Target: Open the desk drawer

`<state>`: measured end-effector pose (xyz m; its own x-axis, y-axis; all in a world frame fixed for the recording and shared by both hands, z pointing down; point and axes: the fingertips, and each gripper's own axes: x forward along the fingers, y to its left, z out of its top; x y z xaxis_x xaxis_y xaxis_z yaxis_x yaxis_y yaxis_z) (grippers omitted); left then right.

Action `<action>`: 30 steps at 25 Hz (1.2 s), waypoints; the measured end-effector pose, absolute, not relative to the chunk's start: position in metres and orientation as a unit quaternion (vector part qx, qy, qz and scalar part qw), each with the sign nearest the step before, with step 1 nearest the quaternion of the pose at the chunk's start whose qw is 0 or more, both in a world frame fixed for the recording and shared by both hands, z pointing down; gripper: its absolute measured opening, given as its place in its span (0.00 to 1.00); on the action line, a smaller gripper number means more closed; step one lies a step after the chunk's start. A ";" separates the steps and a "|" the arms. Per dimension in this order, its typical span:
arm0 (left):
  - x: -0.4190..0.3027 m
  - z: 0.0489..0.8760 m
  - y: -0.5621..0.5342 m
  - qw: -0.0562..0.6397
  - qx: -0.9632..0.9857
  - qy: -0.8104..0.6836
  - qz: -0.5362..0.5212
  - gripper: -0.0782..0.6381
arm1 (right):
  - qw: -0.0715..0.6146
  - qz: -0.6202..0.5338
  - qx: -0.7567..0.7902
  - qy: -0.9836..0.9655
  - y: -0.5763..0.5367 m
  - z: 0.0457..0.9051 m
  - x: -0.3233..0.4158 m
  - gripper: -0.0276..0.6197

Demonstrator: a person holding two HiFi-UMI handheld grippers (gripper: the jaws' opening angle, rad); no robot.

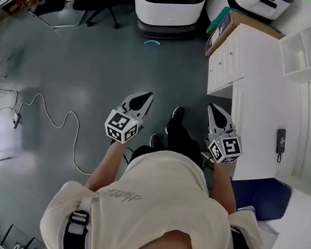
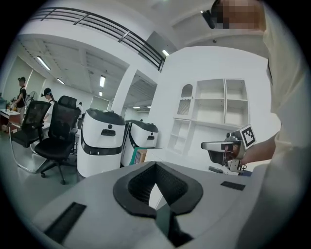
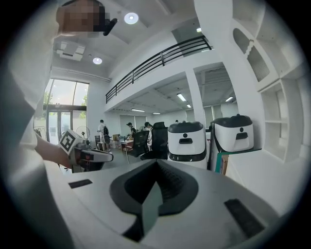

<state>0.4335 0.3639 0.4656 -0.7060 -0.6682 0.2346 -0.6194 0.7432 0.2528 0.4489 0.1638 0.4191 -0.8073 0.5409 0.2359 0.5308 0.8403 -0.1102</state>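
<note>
1. Step in hand: approach only. The white table stands to the right of the right gripper. Its drawer, judged closed, lies ahead of that gripper, well apart.
2. Next move: carry the right gripper forward to the drawer front and part its jaws; no handle discernible.
3. Right gripper: jaws together, nothing held or touched.
4. Left gripper: likewise closed and empty.

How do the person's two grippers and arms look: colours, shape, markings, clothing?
The left gripper and the right gripper are pale grey wedges that narrow toward the front, with black lining on the inside. Each carries at its rear a cube with black-and-white square markers. The person wears a light beige short-sleeved T-shirt and a dark strap at the shoulder.
</note>
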 end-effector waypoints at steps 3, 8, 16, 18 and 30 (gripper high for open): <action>0.419 0.468 0.361 0.161 0.347 -0.921 -0.075 0.11 | 0.136 0.041 -0.276 -0.951 0.157 0.430 0.427 0.03; 0.367 0.466 0.355 0.169 0.336 -0.925 -0.055 0.11 | 0.133 0.029 -0.288 -0.948 0.147 0.446 0.364 0.03; 0.254 0.436 0.332 0.163 0.330 -0.930 -0.024 0.11 | 0.103 0.028 -0.326 -0.939 0.139 0.428 0.242 0.03; 0.225 0.435 0.320 0.163 0.331 -0.929 -0.026 0.11 | 0.103 0.010 -0.333 -0.937 0.135 0.434 0.214 0.03; 0.117 0.444 0.268 0.178 0.352 -0.918 -0.032 0.11 | 0.139 0.017 -0.342 -0.929 0.106 0.473 0.115 0.03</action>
